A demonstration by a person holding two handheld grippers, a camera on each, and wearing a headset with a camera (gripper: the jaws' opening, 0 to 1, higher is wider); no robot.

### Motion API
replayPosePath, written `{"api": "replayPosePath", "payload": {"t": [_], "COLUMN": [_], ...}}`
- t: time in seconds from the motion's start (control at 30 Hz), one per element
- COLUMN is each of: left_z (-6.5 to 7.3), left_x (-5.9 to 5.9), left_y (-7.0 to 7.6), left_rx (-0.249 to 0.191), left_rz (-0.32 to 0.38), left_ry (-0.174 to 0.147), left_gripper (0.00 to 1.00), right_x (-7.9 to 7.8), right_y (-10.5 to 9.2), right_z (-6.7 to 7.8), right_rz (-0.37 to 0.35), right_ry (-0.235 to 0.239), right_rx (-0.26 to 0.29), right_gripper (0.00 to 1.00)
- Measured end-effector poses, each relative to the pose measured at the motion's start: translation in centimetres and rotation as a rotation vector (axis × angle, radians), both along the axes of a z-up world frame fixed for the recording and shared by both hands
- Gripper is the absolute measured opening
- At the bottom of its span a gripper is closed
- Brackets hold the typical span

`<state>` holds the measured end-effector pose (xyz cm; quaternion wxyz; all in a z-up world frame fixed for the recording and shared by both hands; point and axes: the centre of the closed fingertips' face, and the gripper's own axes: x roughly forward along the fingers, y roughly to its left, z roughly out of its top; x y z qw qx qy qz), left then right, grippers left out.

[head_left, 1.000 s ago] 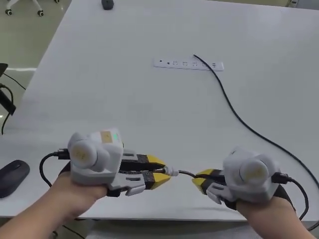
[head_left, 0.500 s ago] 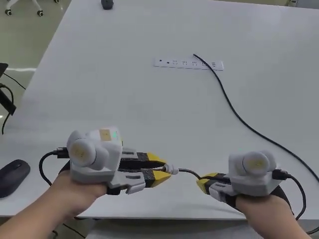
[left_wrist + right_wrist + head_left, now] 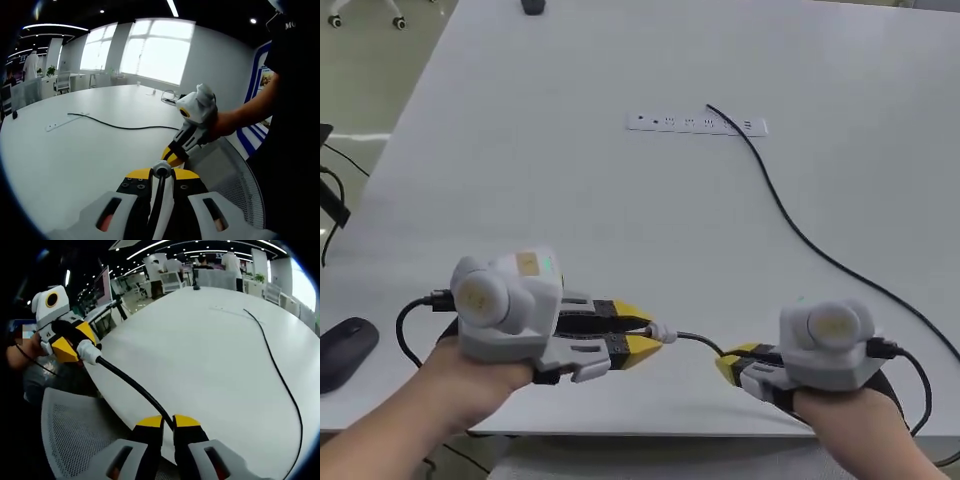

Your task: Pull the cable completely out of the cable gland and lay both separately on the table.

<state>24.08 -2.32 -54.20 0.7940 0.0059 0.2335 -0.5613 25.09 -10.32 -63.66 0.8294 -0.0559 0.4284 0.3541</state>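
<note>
Near the table's front edge, my left gripper point(image 3: 642, 334) is shut on the small white cable gland point(image 3: 660, 333). A short black cable point(image 3: 695, 342) runs from the gland to my right gripper point(image 3: 725, 362), which is shut on it. In the left gripper view the gland point(image 3: 161, 169) sits between the yellow jaw tips of the left gripper point(image 3: 161, 173), with the right gripper point(image 3: 175, 152) just beyond. In the right gripper view the cable point(image 3: 131, 382) leads from my right gripper point(image 3: 167, 421) up left to the gland point(image 3: 90, 353), which is still on the cable.
A white power strip point(image 3: 698, 124) lies at mid-table, and its black cord point(image 3: 800, 235) trails off to the right. A dark mouse point(image 3: 345, 352) rests at the left edge. The front table edge is just under both hands, and a mesh chair point(image 3: 75, 435) stands below.
My right gripper has rolled and drawn slightly right, so a little more cable shows between the two grippers. The left gripper has risen slightly with the gland.
</note>
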Motion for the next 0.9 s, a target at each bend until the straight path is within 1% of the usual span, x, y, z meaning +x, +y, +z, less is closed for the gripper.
{"api": "replayPosePath", "payload": {"t": [0.07,0.1,0.13,0.2,0.27,0.3,0.33,0.43,0.47,0.5,0.57,0.6,0.67,0.73,0.77,0.87,0.9], "left_z": [0.0,0.0,0.0,0.0,-0.1,-0.1,0.0,-0.1,-0.1,-0.1,-0.1,-0.1,-0.1,-0.1,-0.1,-0.1,-0.1], "left_x": [0.0,0.0,0.0,0.0,-0.1,-0.1,-0.1,-0.2,-0.2,-0.2,-0.2,-0.2,-0.2,-0.2,-0.2,-0.2,-0.2], "left_y": [0.0,0.0,0.0,0.0,0.0,0.1,0.1,0.3,0.3,0.3,0.3,0.3,0.3,0.2,0.2,0.2,0.1], "left_rx": [0.0,0.001,0.001,0.003,0.006,0.007,0.008,0.013,0.016,0.019,0.022,0.021,0.02,0.02,0.02,0.021,0.019], "left_rz": [0.001,0.001,0.001,0.001,0.0,0.0,0.0,-0.004,-0.007,-0.009,-0.01,-0.009,-0.01,-0.013,-0.014,-0.016,-0.013], "left_ry": [0.001,0.0,0.0,0.001,0.001,0.002,0.002,0.003,0.003,0.003,0.006,0.008,0.007,0.008,0.008,0.007,0.006], "left_gripper": [0.16,0.16,0.16,0.16,0.16,0.16,0.16,0.16,0.16,0.16,0.16,0.16,0.16,0.16,0.16,0.16,0.16], "right_x": [-0.1,0.0,0.0,-0.1,-0.1,0.1,0.1,0.0,-0.2,-0.2,-0.3,-0.3,-0.3,-0.4,-0.3,-0.5,-0.5], "right_y": [0.0,-0.1,0.0,0.2,0.7,1.1,1.3,2.8,3.6,4.1,5.0,5.5,6.2,6.5,6.5,7.0,7.0], "right_z": [0.1,0.2,0.4,1.0,2.1,2.9,3.2,4.8,5.5,5.8,6.5,6.8,7.0,6.7,6.7,7.0,7.0], "right_rz": [0.018,0.03,0.051,0.052,0.068,0.09,0.099,0.177,0.22,0.236,0.243,0.272,0.331,0.357,0.356,0.375,0.387], "right_ry": [-0.008,-0.027,-0.04,-0.054,-0.083,-0.12,-0.13,-0.201,-0.227,-0.237,-0.239,-0.26,-0.304,-0.32,-0.325,-0.331,-0.338], "right_rx": [-0.01,-0.023,-0.021,-0.008,0.005,0.015,0.018,0.023,0.027,0.033,0.053,0.044,0.009,-0.026,-0.033,-0.017,-0.028], "right_gripper": [0.03,0.04,0.04,0.1,0.13,0.15,0.16,0.19,0.19,0.2,0.21,0.2,0.19,0.18,0.17,0.11,0.1]}}
